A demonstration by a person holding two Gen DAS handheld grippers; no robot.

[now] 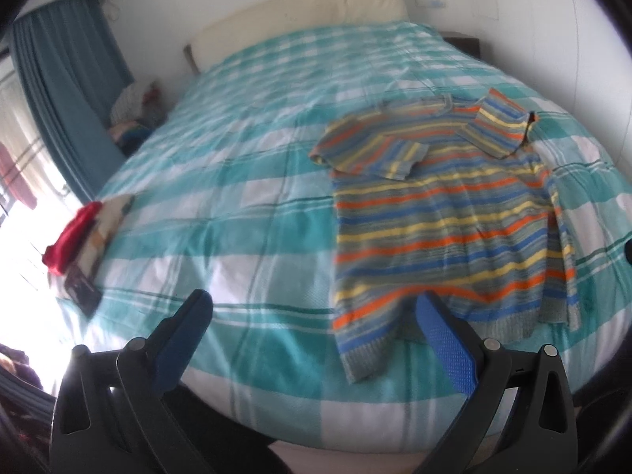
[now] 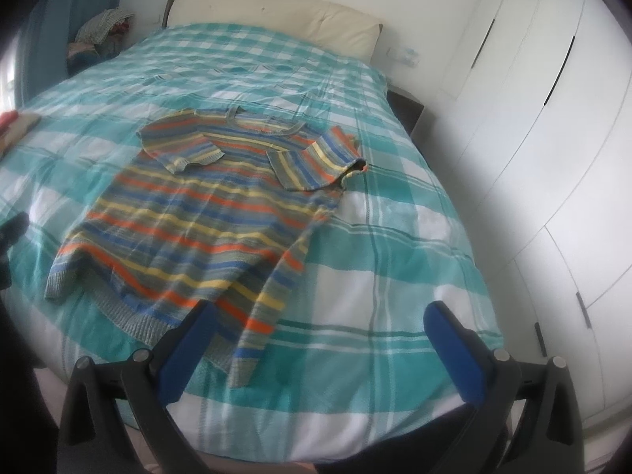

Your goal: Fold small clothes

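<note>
A small striped knit sweater in orange, yellow, blue and grey lies flat on the teal checked bedspread, both sleeves folded in over its chest. It also shows in the right wrist view. My left gripper is open and empty, just in front of the sweater's hem, its right finger over the hem's near edge. My right gripper is open and empty at the hem's right corner, its left finger over the hem.
Red cloth and books lie at the bed's left edge. A cream headboard stands at the far end. A clothes pile sits beside the bed. White wardrobe doors line the right side.
</note>
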